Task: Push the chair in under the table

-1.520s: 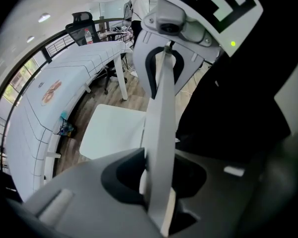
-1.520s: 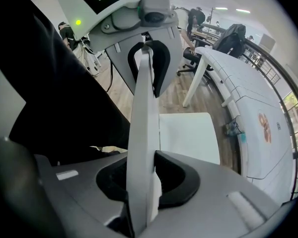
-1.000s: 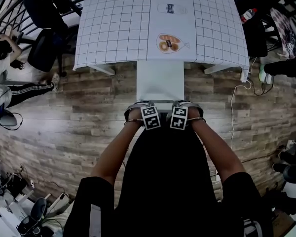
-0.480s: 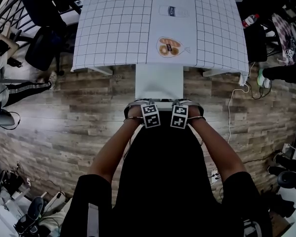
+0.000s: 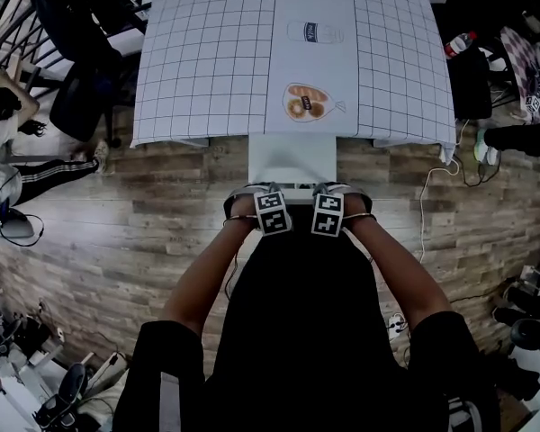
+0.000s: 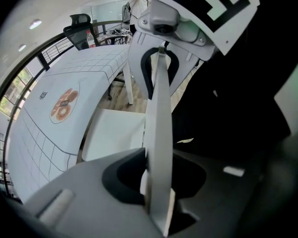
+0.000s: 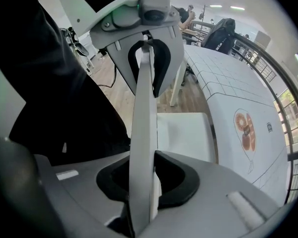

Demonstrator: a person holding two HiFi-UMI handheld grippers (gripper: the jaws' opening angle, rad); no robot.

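While the left gripper [image 5: 252, 196] and right gripper [image 5: 337, 194] clamp its backrest [image 6: 158, 123], the chair [image 5: 292, 156] stands partly under the table [image 5: 207, 61].
Side-by-side grips should keep the push straight; much of the seat shows outside the table's near edge.

The bench [image 5: 207, 52], draped in a white grid-lined cloth, fills the 12 o'clock part of the head view. A picture of pastries [image 5: 308, 103] lies near its closest edge. A white chair [image 5: 292, 156] stands at centre on the wood-plank floor [image 5: 144, 232], its far end tucked under the bench edge. The left gripper [image 5: 268, 196] and right gripper [image 5: 328, 196] sit side by side at the chair's near edge, just toward 6 o'clock. At 2 o'clock a bottle [image 5: 457, 43] lies beside the bench, and at 3 o'clock a white cable [image 5: 425, 214] trails across the floor.
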